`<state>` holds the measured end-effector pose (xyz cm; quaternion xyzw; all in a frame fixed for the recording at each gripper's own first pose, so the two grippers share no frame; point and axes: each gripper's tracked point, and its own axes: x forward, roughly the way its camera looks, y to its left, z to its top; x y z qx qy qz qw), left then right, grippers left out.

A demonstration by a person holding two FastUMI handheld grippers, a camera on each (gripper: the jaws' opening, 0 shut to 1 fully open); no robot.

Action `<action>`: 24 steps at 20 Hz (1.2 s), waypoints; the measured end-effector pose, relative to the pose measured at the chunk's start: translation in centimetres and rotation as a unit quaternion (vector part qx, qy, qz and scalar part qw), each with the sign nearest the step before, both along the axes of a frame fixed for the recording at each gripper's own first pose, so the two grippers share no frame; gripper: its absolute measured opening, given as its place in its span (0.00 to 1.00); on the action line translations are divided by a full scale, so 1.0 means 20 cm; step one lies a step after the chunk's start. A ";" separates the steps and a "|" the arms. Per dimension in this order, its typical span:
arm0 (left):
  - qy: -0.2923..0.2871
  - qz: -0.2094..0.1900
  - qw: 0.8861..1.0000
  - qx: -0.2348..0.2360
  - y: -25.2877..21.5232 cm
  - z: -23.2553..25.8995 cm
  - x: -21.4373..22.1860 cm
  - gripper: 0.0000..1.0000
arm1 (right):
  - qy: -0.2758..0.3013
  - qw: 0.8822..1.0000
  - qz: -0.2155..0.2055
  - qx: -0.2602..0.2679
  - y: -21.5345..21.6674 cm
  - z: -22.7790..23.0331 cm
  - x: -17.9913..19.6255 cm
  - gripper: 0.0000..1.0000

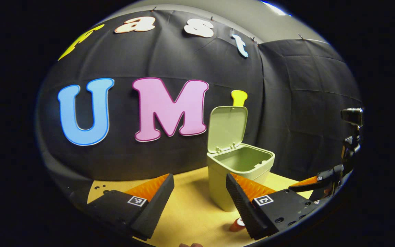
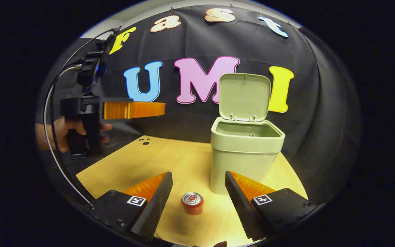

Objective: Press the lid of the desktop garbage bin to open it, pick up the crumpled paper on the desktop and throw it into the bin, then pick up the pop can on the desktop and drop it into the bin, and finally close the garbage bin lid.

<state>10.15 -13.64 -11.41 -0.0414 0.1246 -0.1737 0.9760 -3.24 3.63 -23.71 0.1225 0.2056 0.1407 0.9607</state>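
I hold the left gripper (image 1: 199, 192) raised at the left, fingers apart, empty. The right gripper (image 2: 197, 193) is also spread, with the pop can (image 2: 192, 203) upright between its fingers, near the open garbage bin (image 2: 245, 154). I judge the can step is in hand: next I lower and close.

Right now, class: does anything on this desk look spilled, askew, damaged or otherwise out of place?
Nothing stands out. The bin stands upright on the desk with its lid raised. The pop can stands upright in front of it, between the open right gripper fingers. No spill shows.
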 end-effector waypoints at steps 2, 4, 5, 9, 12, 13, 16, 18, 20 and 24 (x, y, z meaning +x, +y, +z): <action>-0.003 0.023 1.000 -0.003 0.09 0.00 -0.06 0.98 | 0.006 1.000 0.011 -0.012 0.05 -0.09 0.01 0.96; -0.007 0.048 0.999 0.002 0.19 0.00 -0.11 0.98 | 0.017 0.999 0.023 -0.020 0.10 -0.19 0.02 0.96; -0.009 0.060 0.998 0.007 0.24 0.00 -0.14 0.98 | 0.022 0.999 0.027 -0.021 0.12 -0.22 0.03 0.97; 0.005 0.093 0.995 0.022 0.37 -0.05 -0.23 0.98 | 0.054 0.997 0.045 -0.028 0.21 -0.43 0.04 0.97; 0.022 0.107 0.994 0.022 0.44 -0.09 -0.28 0.98 | 0.078 0.994 0.062 -0.036 0.27 -0.58 0.05 0.97; 0.025 0.111 0.993 0.023 0.46 -0.10 -0.29 0.98 | 0.084 0.993 0.065 -0.041 0.29 -0.62 0.06 0.97; 0.030 0.121 0.992 0.031 0.50 -0.12 -0.29 0.98 | 0.105 0.990 0.075 -0.050 0.32 -0.75 0.07 0.97; 0.034 0.125 0.991 0.033 0.52 -0.14 -0.29 0.98 | 0.120 0.988 0.080 -0.047 0.33 -0.81 0.09 0.97; 0.037 0.127 0.991 0.035 0.53 -0.15 -0.29 0.98 | 0.129 0.987 0.086 -0.046 0.33 -0.84 0.10 0.97; 0.044 0.130 0.990 0.037 0.54 -0.18 -0.33 0.98 | 0.144 0.983 0.100 -0.047 0.36 -0.89 0.09 0.96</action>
